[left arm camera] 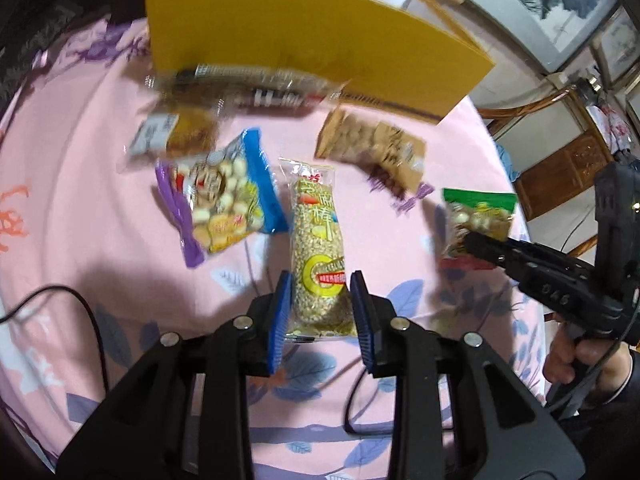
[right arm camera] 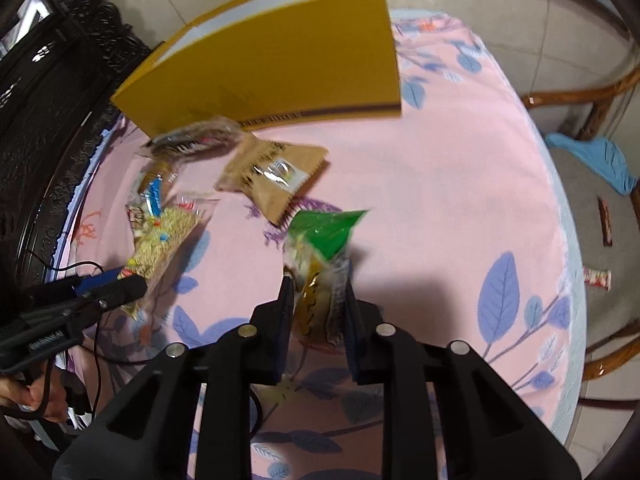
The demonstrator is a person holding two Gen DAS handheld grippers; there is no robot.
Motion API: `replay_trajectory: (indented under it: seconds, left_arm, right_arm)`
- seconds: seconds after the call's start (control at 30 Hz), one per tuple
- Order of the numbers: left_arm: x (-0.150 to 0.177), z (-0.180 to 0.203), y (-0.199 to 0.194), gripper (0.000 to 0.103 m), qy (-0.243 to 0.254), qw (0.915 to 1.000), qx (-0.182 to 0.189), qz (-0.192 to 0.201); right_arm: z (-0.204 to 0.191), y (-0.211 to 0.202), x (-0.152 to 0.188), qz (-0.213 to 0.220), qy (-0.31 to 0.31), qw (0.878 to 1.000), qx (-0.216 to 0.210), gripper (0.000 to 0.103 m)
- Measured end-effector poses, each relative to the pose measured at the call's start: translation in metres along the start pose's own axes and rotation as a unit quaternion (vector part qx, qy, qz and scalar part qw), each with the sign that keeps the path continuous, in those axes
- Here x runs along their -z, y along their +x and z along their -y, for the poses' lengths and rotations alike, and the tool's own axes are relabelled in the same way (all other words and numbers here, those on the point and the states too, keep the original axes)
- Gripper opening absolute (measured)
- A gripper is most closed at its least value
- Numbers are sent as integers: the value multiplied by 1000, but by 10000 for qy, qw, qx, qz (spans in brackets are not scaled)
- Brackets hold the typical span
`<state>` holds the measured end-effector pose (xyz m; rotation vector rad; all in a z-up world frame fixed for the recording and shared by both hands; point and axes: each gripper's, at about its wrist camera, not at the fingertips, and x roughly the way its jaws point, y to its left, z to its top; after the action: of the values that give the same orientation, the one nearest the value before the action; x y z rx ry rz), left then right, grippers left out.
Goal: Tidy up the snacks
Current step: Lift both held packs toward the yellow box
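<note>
**Snack Count and Gripper Positions**

Six snack packets are in view. One yellow box (left arm camera: 304,36) stands at the far edge of the counter (left arm camera: 80,128), which is covered by a pink floral cloth. A blurred clear long packet (left arm camera: 244,88) lies just before the box. Near it lie a small brown-and-white packet (left arm camera: 176,134), a tan packet (left arm camera: 372,148) and a blue-edged packet (left arm camera: 224,196).

The left gripper (left arm camera: 320,300) points toward the box, fingers slightly parted either side of the sesame bar packet (left arm camera: 320,240) at mid-counter; whether they press it cannot be told.

The right gripper (right arm camera: 318,300) is closed on the green-topped packet (right arm camera: 320,264), holding it upright near the counter's right edge.
</note>
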<state>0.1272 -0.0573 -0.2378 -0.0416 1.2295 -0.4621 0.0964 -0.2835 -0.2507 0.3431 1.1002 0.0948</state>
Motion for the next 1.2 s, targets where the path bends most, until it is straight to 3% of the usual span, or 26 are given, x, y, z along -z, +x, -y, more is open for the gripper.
replay_trajectory:
  seconds: [0.13,0.27,0.47,0.87,0.93,0.97,1.1,1.2]
  left_arm:
    - [-1,0,14,30,-19,9999,-39,-98]
    - [-7,-2,31,30,-89,9996,-56,-275]
    - [-7,0,29,30,34,9998,-86,-174]
    - [-13,6,-48,29,130,9972,231,705]
    - [-17,5,-63,25,137,9958,273,866]
    - [-20,6,-70,6,151,9949,289,951]
    - [-30,7,-87,4,255,9922,329,1179]
    - [-26,2,-62,4,222,9968,223,740]
  right_arm:
    - [12,12,-5,-167,414,9989,-167,32]
    - [5,20,-6,-263,285,9991,-158,32]
    - [-6,9,-3,-186,-116,9996,-169,20]
    - [-22,-49,-19,499,-340,9973,-416,20]
    - [-25,-58,-25,649,-369,9962,-459,20]
    - [-26,-61,-28,700,-388,9957,-474,20]
    - [-36,-69,-38,858,-534,9935,-520,20]
    - [-39,-68,-37,832,-577,9933,-560,20]
